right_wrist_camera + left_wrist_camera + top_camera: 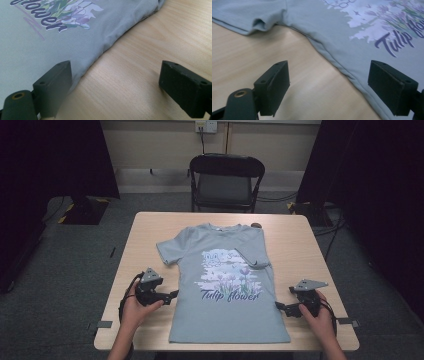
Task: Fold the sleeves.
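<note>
- The left gripper (pixel 172 294) is hovering at the left side seam of the grey T-shirt (pixel 225 310), jaws standing wide apart and gripping nothing, one jaw over bare wood and the other over cloth, apparently so as to straddle the edge
- The right gripper (pixel 278 305) is mirroring it at the shirt's right side seam, its jaws likewise spread wide and empty, with the hem edge running up between them in the right gripper view
- The T-shirt is lying face up in the middle of the wooden table (pixel 300 250), collar toward the far edge, its "Tulip flower" print (pixel 231 295) showing; the right sleeve (pixel 255 251) is sitting folded in over the chest while the left sleeve (pixel 168 251) is spreading flat
- Both hands are resting near the table's near edge, seemingly lining up for a matched two-sided pinch to fold the garment
- A black folding chair (pixel 226 181) is standing beyond the table
</note>
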A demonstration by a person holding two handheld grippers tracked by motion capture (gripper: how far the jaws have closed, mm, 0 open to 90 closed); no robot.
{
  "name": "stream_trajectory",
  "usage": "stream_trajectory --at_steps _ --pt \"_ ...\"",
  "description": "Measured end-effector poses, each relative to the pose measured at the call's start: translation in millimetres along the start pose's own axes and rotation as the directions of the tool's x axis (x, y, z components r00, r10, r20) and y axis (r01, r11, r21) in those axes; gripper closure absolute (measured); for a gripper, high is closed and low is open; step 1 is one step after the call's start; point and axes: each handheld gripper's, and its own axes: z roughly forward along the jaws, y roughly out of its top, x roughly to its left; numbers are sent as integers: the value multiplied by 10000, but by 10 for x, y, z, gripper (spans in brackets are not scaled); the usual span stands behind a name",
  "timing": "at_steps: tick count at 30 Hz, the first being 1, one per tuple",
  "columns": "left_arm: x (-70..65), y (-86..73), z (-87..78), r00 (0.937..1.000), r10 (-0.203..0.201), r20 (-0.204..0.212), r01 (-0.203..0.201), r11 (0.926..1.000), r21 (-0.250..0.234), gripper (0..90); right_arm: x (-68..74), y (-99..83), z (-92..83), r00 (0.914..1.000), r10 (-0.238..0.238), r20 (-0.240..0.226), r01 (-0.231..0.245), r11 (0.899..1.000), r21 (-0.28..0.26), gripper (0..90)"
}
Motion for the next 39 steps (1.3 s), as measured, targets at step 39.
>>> stream_trajectory --at_steps 39 --pt "718 614 415 9826 -63 -1854 92 9999 144 237 2 0 0 10000 7 11 -7 10000 2 107"
